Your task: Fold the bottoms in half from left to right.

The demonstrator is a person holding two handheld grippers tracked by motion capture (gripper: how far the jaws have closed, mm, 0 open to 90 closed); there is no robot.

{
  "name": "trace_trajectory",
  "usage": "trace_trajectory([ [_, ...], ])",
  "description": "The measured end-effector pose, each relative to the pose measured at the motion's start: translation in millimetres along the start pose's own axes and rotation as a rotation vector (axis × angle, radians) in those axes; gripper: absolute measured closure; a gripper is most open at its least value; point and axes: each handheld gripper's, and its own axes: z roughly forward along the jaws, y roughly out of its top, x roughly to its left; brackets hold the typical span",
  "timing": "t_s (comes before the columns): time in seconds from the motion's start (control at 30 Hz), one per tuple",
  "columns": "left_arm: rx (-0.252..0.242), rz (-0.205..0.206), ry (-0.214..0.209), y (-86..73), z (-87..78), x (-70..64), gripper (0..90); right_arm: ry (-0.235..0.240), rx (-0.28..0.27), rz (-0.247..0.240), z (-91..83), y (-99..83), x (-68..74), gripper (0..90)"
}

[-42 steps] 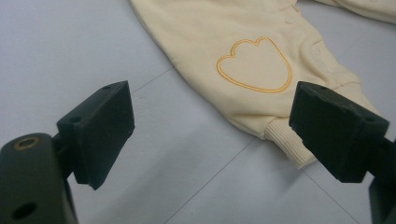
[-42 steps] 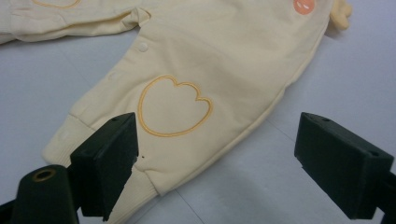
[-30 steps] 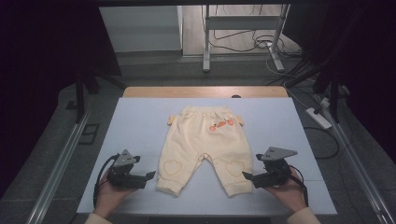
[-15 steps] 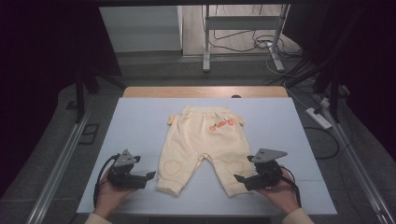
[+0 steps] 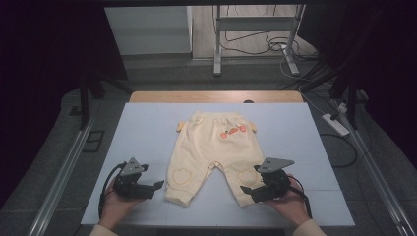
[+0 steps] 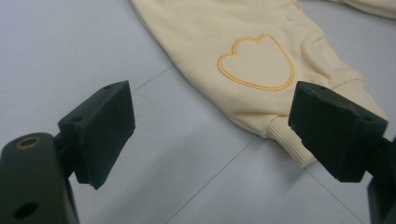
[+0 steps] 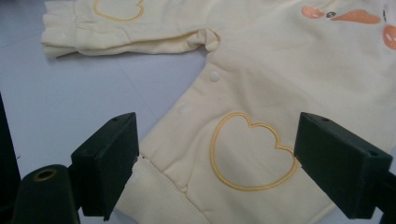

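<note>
High view: cream baby trousers (image 5: 209, 152) flat at frame centre on pale blue table (image 5: 147, 128), legs toward bottom edge. Left gripper (image 5: 156, 186) lower left, jaws apart, just beside left leg cuff. Right gripper (image 5: 247, 191) lower right, jaws wide apart, straddling right leg cuff (image 7: 154, 196) below heart patch (image 7: 252, 151).

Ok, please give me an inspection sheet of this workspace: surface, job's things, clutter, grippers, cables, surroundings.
Surface: pale blue mat on a wooden table, creased in lines.
Job's things: small cream cotton baby trousers lying flat, waist far, orange heart outlines on both knees.
Clutter: nothing seen.
Grippers: left gripper open beside one cuff, apart from it; right gripper open, jaws astride the other cuff.
Cables: one trails from each gripper; more lie on the floor beyond.
Surroundings: white power strip on the floor, metal stand legs behind.
</note>
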Motion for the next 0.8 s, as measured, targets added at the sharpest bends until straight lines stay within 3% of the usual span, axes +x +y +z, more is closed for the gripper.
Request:
trace_trajectory([
  [0.8,0.003,0.003,0.004,-0.3,0.8,0.1,14.5,0.073,0.012,-0.046,27.9,20.2,23.0,14.4],
])
